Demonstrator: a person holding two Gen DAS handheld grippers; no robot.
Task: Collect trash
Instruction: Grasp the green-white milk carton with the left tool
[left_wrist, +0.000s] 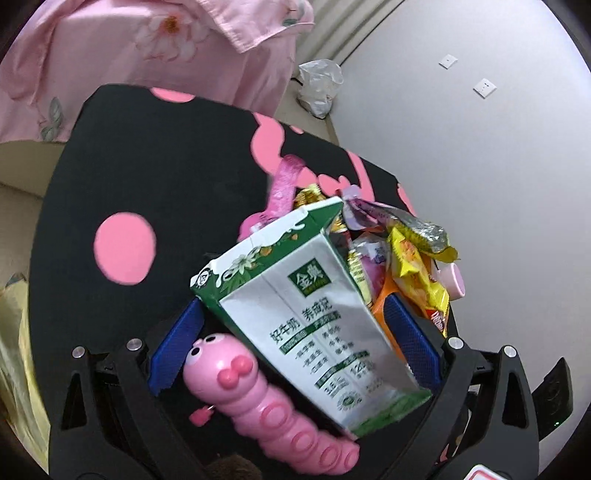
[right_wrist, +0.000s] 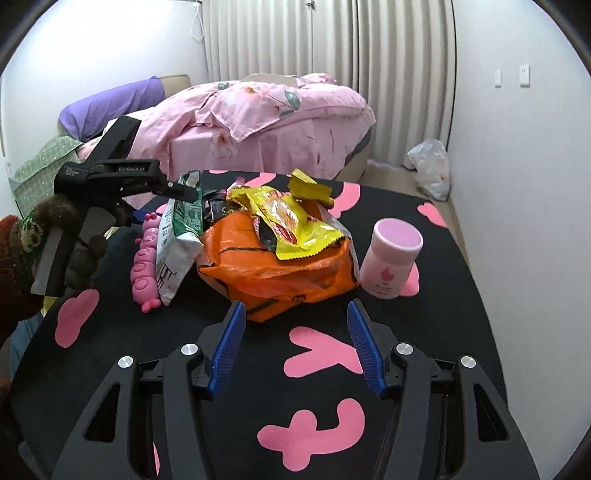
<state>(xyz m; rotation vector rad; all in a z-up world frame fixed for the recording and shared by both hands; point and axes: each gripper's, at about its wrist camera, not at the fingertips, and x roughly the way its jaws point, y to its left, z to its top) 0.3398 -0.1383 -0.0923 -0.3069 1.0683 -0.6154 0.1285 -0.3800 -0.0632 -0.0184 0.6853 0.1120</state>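
A green-and-white milk carton (left_wrist: 314, 325) lies tilted between the blue pads of my left gripper (left_wrist: 295, 300). Its far corner reaches the left fingertip, and a strip of orange shows between it and the right pad. The jaws stand wide apart. In the right wrist view the carton (right_wrist: 177, 243) leans against an orange bag (right_wrist: 288, 277) piled with yellow snack wrappers (right_wrist: 295, 225). My right gripper (right_wrist: 295, 303) is open just in front of that bag, with nothing between its fingers.
A pink caterpillar toy (right_wrist: 146, 258) lies beside the carton, and a pink jar (right_wrist: 391, 254) stands right of the bag. All rest on a black mat with pink shapes (right_wrist: 369, 424). Behind are a pink bed (right_wrist: 277, 122) and a white plastic bag (right_wrist: 432, 166) on the floor.
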